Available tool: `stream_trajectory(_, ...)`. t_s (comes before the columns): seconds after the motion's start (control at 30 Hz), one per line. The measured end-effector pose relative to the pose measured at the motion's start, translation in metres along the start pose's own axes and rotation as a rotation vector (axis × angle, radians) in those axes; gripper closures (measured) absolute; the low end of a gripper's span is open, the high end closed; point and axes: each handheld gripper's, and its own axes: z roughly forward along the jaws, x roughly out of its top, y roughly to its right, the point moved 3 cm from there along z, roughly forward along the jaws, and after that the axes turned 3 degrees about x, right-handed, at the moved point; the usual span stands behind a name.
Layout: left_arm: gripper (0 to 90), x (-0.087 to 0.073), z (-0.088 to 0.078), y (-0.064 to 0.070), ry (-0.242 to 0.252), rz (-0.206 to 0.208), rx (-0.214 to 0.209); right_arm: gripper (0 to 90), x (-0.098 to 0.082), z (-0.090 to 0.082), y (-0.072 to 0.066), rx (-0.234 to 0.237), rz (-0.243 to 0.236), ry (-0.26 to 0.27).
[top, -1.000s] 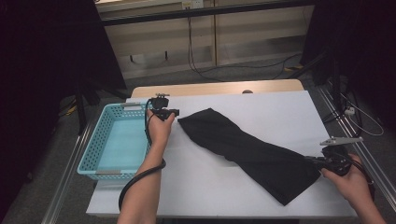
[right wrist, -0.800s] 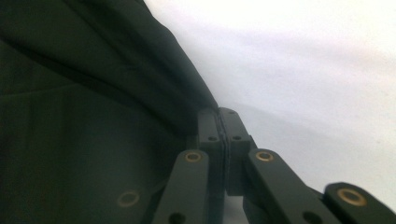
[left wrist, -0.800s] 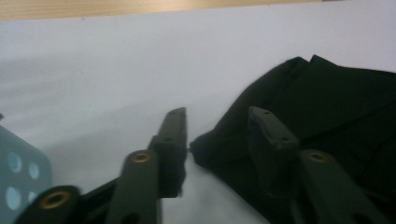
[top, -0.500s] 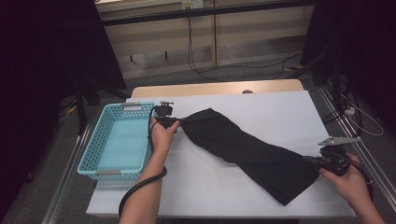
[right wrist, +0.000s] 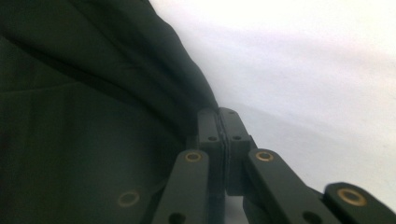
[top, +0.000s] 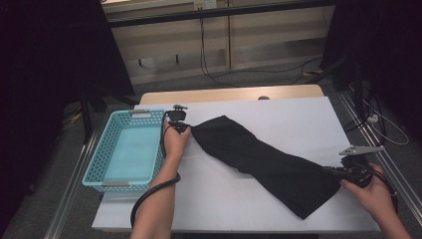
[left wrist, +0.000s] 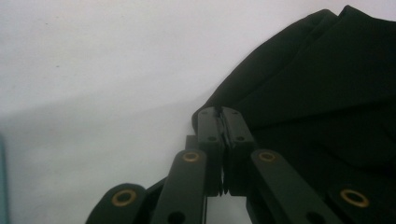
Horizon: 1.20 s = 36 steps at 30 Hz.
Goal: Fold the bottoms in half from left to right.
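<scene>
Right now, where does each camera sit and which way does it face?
High view: above the near table edge, facing forward and down; both forearms, left tool, right tool.
Left gripper view: on the left tool, along shut jaws at the black cloth.
Right gripper view: likewise on the right tool.
All share the cloth.

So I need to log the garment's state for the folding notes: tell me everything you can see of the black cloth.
The black cloth is a long, matte, soft-looking piece of fabric, lying flat with slight folds, set slantwise across the white table from near the blue basket to the near right edge. The left gripper has just closed its jaws on the far left corner; the right gripper pinches the near right end. Both ends lie low on the table.
</scene>
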Motion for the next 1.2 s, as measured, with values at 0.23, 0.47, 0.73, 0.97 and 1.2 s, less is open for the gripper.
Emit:
stream_trajectory(0.23,88.1,0.011,-0.017,-0.014,0.025,0.001,0.041,89.3,-0.001,-0.003,0.003,0.001,0.006,0.006)
stream_trajectory(0.47,83.2,0.018,-0.022,-0.016,0.072,0.013,0.076,89.3,0.000,-0.004,0.004,-0.005,0.004,0.008)
stream_trajectory(0.73,65.0,0.008,-0.021,-0.007,0.055,0.024,0.031,89.3,0.001,-0.003,0.002,-0.004,-0.005,0.010)
stream_trajectory(0.97,67.1,-0.007,-0.001,-0.008,0.030,-0.032,0.016,89.3,0.001,-0.002,0.000,-0.005,-0.013,0.005)
stream_trajectory(1.2,55.8,0.001,0.009,-0.005,0.064,-0.013,0.032,89.2,0.002,0.001,0.001,-0.002,-0.015,-0.003)
